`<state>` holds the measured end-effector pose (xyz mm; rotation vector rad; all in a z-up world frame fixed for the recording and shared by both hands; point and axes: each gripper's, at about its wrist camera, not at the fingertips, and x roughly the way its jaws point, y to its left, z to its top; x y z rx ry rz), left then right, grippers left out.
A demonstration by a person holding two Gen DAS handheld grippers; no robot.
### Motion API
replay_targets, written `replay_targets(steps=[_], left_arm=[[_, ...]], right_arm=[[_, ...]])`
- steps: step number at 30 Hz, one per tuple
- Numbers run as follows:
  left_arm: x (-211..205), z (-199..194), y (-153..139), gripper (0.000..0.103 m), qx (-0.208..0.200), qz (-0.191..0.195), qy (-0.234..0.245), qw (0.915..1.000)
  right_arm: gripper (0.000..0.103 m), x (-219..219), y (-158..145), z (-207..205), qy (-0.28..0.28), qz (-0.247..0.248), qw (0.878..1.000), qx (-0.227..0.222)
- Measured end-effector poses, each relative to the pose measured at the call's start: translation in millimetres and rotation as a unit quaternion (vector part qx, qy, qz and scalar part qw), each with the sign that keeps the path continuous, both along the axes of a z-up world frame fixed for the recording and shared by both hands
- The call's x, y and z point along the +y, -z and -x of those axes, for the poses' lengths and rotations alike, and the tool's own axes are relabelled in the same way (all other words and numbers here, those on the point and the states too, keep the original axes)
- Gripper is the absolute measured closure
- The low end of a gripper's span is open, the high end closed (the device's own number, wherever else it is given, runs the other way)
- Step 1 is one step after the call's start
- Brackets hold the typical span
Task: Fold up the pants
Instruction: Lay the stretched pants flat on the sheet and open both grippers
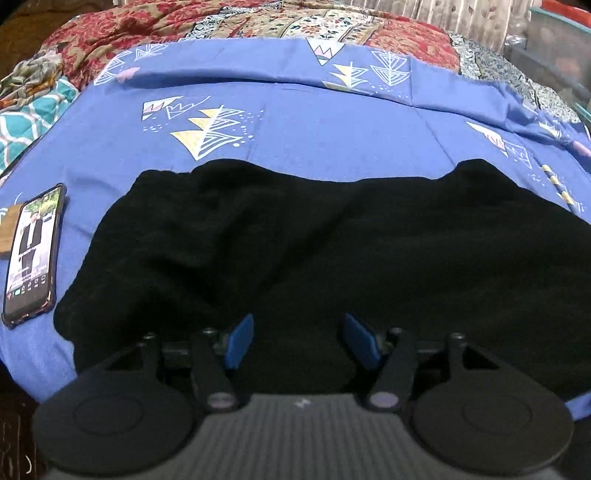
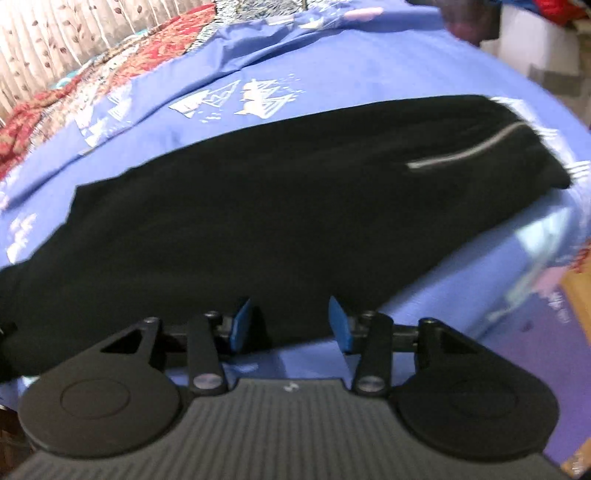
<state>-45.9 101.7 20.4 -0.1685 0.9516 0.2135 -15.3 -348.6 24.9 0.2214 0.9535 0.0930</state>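
Black pants (image 1: 314,251) lie spread across a blue patterned bedsheet (image 1: 295,122). In the right wrist view the pants (image 2: 258,206) run from lower left to upper right, with a silver zipper pocket (image 2: 465,151) near the far right end. My left gripper (image 1: 297,341) is open and empty, with its blue pads over the near edge of the pants. My right gripper (image 2: 291,323) is open and empty at the near edge of the pants, above the sheet (image 2: 369,66).
A phone (image 1: 33,254) with a lit screen lies on the sheet at the left. Red patterned quilts (image 1: 221,26) are piled at the back. The bed's edge drops off at the right (image 2: 546,266) in the right wrist view.
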Motion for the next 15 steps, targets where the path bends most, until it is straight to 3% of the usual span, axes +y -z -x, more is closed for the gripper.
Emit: replay_targets(steps=[4,9,15], left_arm=[[-1,-3,0,0.045,0.004,-0.005,0.000,1.0000],[-3,-1,-1,0.045,0.008,-0.008,-0.002,0.9999],[-6,-4,-1,0.038,0.019,-0.008,-0.006,0.9998]], right_arm=[[0.054,-3,-13,0,0.014,0.001,0.999,-0.037],[0.054,14,-24,-11,0.000,-0.032,0.997,-0.072],[0.050,45,-9,-18,-0.040,-0.046,0.997,-0.056]])
